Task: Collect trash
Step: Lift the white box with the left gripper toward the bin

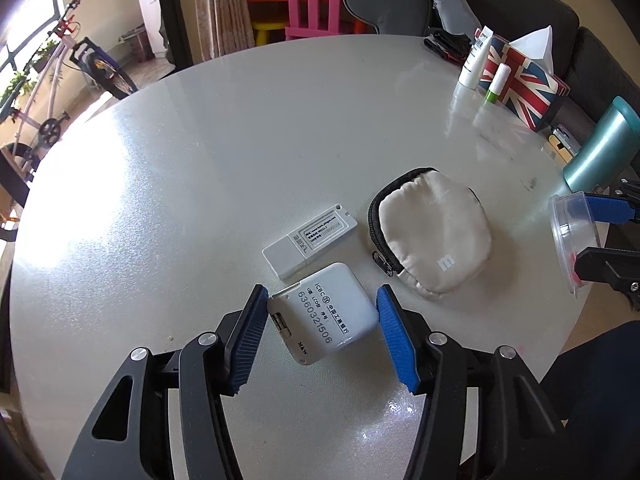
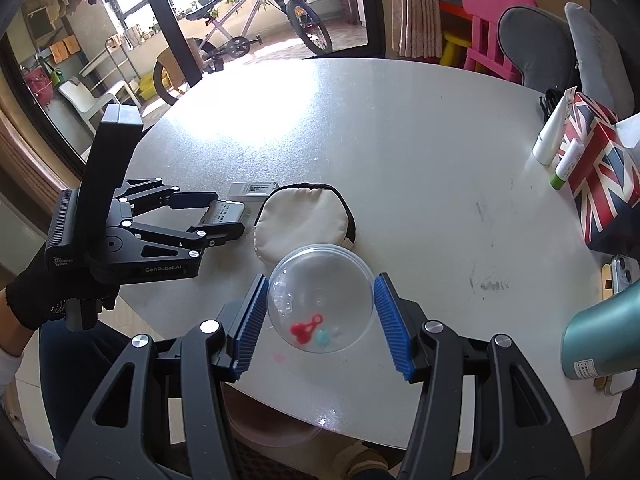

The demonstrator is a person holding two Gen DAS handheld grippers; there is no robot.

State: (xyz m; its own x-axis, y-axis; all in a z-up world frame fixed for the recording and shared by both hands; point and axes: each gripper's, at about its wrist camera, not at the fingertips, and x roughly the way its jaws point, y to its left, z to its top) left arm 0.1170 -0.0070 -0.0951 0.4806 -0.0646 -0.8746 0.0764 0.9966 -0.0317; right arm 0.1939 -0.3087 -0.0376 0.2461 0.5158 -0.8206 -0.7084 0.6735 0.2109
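Now, in your left wrist view, your left gripper [image 1: 322,304] has its blue ribbed pads against both sides of the square white bank token with printed digits [image 1: 326,314], which lies flat on the pale round table [image 1: 224,160]; the jaws are clenched on it. Just beyond it, touching its far edge, lies the slim white rectangular USB-style token [image 1: 310,242]. To the right sits the beige fabric zip pouch with black trim [image 1: 434,232], near but apart from both. At the right edge, your right gripper [image 1: 588,232] carries the clear round plastic container [image 1: 572,236]. On the far right stand the Union Jack tissue box [image 1: 524,84] and the teal metal bottle [image 1: 600,144].

Next, in your right wrist view, your right gripper [image 2: 320,304] is grasping the clear round plastic container [image 2: 320,292] by its sides, over the near edge of the table [image 2: 400,140]; small red and pale blue bits lie inside it. Just beyond it is the pouch [image 2: 300,216]. To the left, a black-gloved hand [image 2: 44,292] holds your left gripper [image 2: 222,216] around the white token [image 2: 226,212].
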